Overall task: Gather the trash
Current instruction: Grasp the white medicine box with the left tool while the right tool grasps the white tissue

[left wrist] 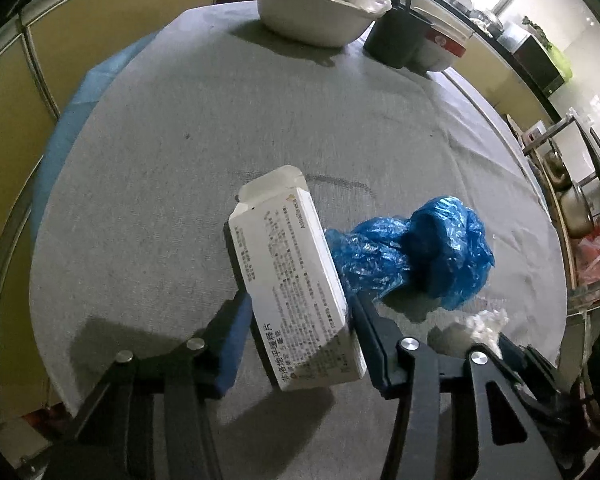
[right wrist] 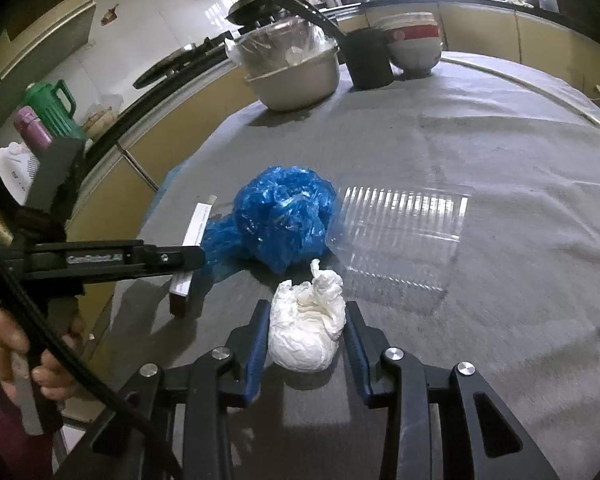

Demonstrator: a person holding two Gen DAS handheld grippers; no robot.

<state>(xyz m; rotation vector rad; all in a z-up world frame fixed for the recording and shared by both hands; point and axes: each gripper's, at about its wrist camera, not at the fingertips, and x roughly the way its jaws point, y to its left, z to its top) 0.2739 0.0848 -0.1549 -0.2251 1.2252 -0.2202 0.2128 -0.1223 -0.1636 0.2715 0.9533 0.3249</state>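
My left gripper (left wrist: 300, 304) is shut on a white medicine box (left wrist: 292, 284) with Chinese print, tilted, its flap open at the far end. The box also shows edge-on in the right wrist view (right wrist: 192, 252), beside the left gripper (right wrist: 188, 258). A crumpled blue plastic bag (left wrist: 416, 256) lies just right of the box; it also shows in the right wrist view (right wrist: 284, 216). My right gripper (right wrist: 306, 316) has its jaws around a crumpled white paper wad (right wrist: 304, 332) on the table; contact is not clear. The wad also shows in the left wrist view (left wrist: 486, 326).
A clear ribbed plastic tray (right wrist: 400, 232) lies right of the blue bag. At the table's far edge stand a covered white pot (right wrist: 292, 76), a black cup (right wrist: 366, 60) and a red-rimmed bowl (right wrist: 414, 46). The grey cloth (left wrist: 220, 120) covers the round table.
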